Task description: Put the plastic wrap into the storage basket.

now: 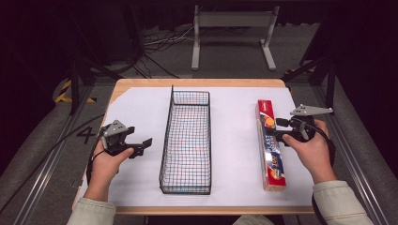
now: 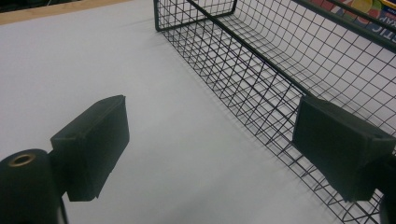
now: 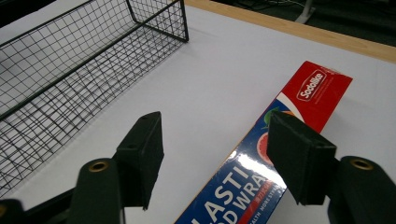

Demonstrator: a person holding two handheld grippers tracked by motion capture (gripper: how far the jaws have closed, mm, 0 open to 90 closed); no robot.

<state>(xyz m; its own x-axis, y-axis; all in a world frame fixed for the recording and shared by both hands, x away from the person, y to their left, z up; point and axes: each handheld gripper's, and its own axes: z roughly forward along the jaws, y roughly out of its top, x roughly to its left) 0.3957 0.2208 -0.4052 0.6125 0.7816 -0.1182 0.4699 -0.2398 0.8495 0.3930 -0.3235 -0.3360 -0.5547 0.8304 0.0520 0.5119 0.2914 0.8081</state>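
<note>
Wire basket (image 1: 186, 140) stood mid-table, empty. Plastic wrap box (image 1: 271, 143) lay flat right of basket, well apart, parallel to it. Right gripper (image 3: 215, 154) hovered over box, jaws spread, one each side, nothing pinched. Left gripper (image 1: 141, 147) sat left of basket, jaws spread, idle. Judged step: approach to grasp box. Next move likely needs lowering, then closing across narrow width.

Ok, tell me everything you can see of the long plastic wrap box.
The plastic wrap box is a long, narrow glossy carton, red at its far end with a white brand logo, blue along the middle with white lettering and fruit pictures. It lies flat and closed on the white sheet, to the right of the wire basket and apart from it. The right gripper hangs open over it, not gripping.
</note>
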